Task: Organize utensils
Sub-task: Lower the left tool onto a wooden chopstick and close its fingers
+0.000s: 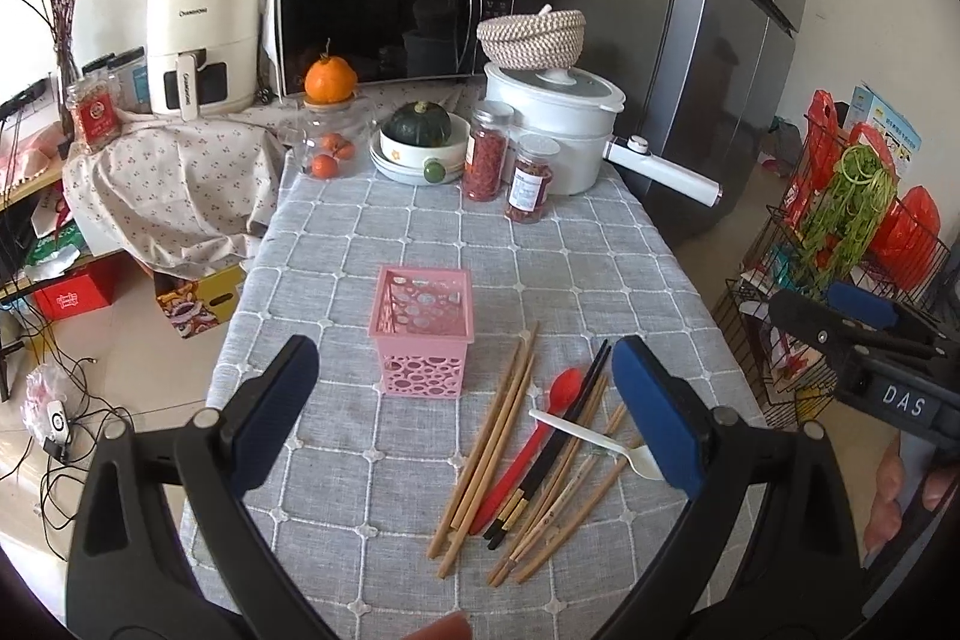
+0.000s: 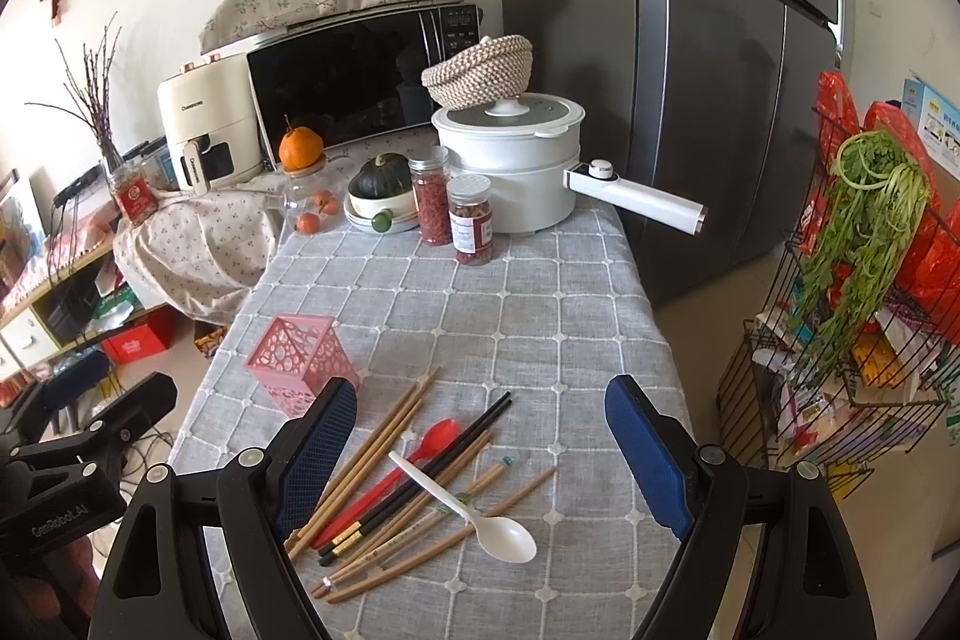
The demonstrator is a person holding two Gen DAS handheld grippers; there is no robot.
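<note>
Here both pairs of jaws stand wide apart with nothing gripped. The left gripper (image 1: 465, 415) hangs over the grey checked tabletop (image 1: 540, 256), and the pink holder (image 1: 425, 331) stands upright just beyond its jaws, nearer the left pad than the right. The utensils lie loose in a fan between the jaws toward the right pad: wooden chopsticks (image 1: 492, 448), a red spoon (image 1: 528, 445), black chopsticks (image 1: 558, 436) and a white plastic spoon (image 1: 600, 442) laid across them. The right gripper (image 2: 480, 451) hangs over the same pile, which lies between its jaws toward the left pad; the white spoon's bowl sits near the middle of the gap. From there the holder shows just past the left pad's tip. Well beyond both jaws stand two jars (image 1: 510, 160) and a white pot (image 1: 558, 124).
</note>
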